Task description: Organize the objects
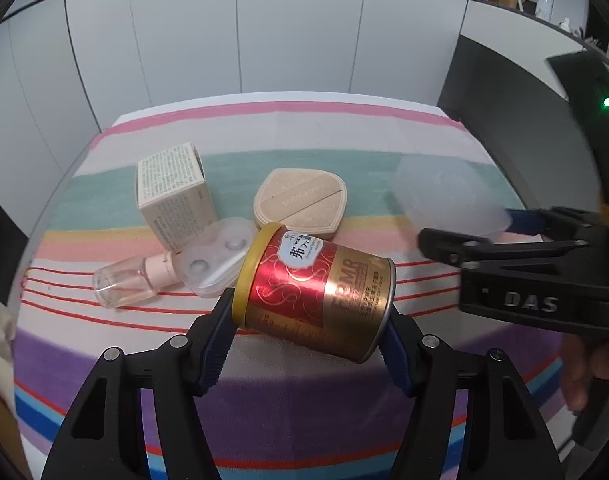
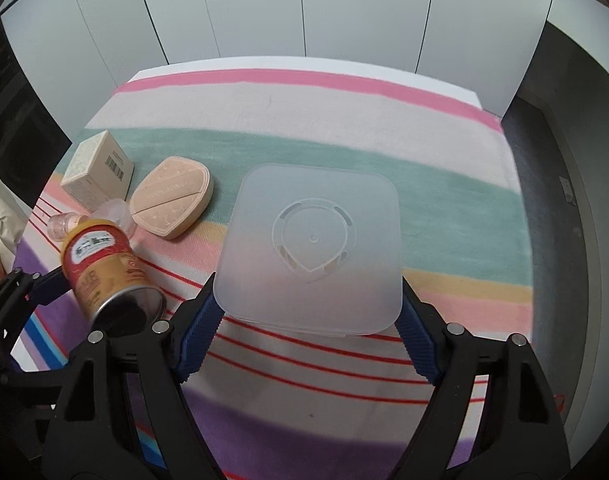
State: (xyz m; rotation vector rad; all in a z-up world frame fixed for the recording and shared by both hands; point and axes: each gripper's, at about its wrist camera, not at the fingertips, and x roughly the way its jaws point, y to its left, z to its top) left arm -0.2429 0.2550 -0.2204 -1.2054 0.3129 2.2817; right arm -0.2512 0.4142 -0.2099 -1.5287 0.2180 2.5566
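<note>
Can [image 1: 316,292], red and gold, hangs tilted at lower centre of the left view, clamped by the left tool [image 1: 304,344]. Right tool [image 2: 308,332] clamps a clear plastic box [image 2: 312,248] above the striped counter [image 2: 344,380].

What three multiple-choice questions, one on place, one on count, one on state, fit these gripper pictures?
1. What lies directly behind the contact lens case?
A. cushion compact
B. stapler
C. mug

2. How many hand-held grippers are holding something?
A. none
B. one
C. two

3. How is the can oriented?
A. upright on the cloth
B. tipped sideways in the grip
C. crushed flat

Answers:
A, the cushion compact sits behind the contact lens case.
C, the left hand-held gripper clamps the can; the right hand-held gripper clamps the translucent lid.
B, its yellow cap faces sideways.
</note>
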